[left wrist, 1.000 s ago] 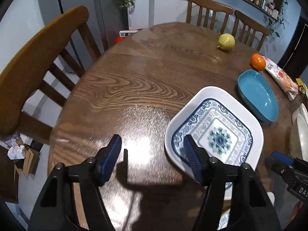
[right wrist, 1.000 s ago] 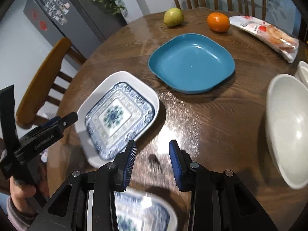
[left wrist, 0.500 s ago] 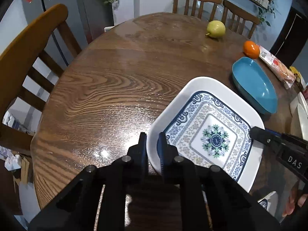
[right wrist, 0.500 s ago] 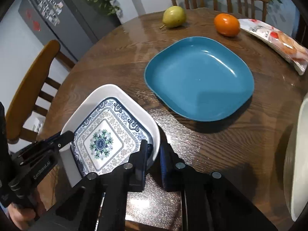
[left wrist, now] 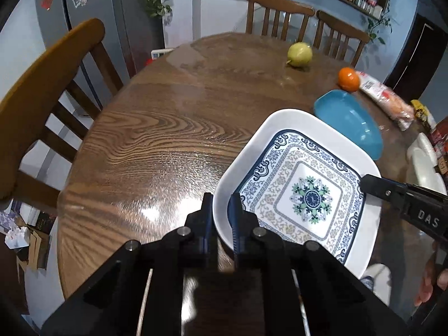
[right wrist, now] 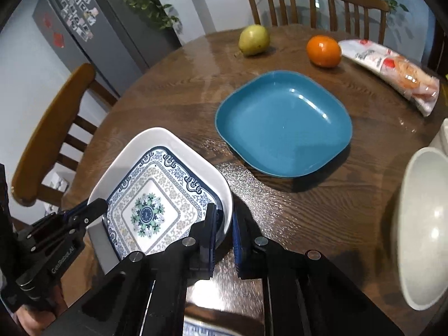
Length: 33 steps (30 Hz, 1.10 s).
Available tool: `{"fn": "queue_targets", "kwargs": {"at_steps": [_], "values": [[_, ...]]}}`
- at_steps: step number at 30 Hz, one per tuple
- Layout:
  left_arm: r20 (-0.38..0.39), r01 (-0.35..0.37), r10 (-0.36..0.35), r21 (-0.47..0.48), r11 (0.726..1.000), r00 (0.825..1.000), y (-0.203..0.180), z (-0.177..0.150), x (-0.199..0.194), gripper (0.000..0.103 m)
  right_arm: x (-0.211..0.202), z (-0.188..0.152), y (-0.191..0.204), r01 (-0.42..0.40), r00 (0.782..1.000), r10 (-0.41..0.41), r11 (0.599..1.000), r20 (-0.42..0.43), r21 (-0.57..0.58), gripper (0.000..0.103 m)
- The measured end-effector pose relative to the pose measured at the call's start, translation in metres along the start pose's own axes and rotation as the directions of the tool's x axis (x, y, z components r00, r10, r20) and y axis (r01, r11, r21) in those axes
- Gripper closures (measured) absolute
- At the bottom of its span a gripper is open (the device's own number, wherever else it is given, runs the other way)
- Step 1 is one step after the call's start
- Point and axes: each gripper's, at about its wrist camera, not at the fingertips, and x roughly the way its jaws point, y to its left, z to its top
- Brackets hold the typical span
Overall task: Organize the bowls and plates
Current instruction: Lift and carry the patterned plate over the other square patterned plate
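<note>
both the left gripper (left wrist: 222, 215) and right gripper (right wrist: 224, 221) pinch opposite rims of the patterned plate (left wrist: 296, 184), probably stiff, glossy, slippery and breakable, near the bench (left wrist: 168, 128) edge.

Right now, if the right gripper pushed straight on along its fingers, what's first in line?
Right gripper is shut on the patterned plate's rim, so the plate moves too. Beyond, bare table, then probably the blue plate; depth is unclear.

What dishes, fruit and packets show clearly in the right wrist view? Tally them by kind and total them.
Plates: 2, the patterned plate and the teal plate
Bowls: 1, the white bowl
Fruit: 2, the pear and the orange
Snack packets: 1, the snack packet
Total: 6
</note>
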Motion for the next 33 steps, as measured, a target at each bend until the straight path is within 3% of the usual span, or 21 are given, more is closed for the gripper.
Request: {"fn": "queue_targets", "kwargs": {"at_steps": [6, 15, 21, 33], "values": [[0.044, 0.026, -0.026, 0.001, 1.000, 0.999, -0.018, -0.023, -0.044, 0.094, -0.035, -0.012, -0.004, -0.011, 1.000, 0.012, 0.999, 0.024, -0.038, 0.091], [0.010, 0.039, -0.039, -0.007, 0.999, 0.999, -0.046, -0.074, -0.068, 0.093, -0.068, -0.048, -0.019, -0.005, 1.000, 0.006, 0.997, 0.017, -0.072, 0.091], [-0.044, 0.038, -0.041, -0.047, 0.998, 0.998, -0.053, -0.104, -0.071, 0.093, -0.079, -0.070, -0.023, -0.023, 1.000, 0.022, 0.996, -0.007, -0.089, 0.091], [-0.057, -0.007, 0.003, -0.058, 0.998, 0.998, -0.064, -0.140, -0.091, 0.091, -0.072, -0.097, -0.023, -0.068, 0.994, 0.055, 0.987, -0.091, -0.148, 0.090]]}}
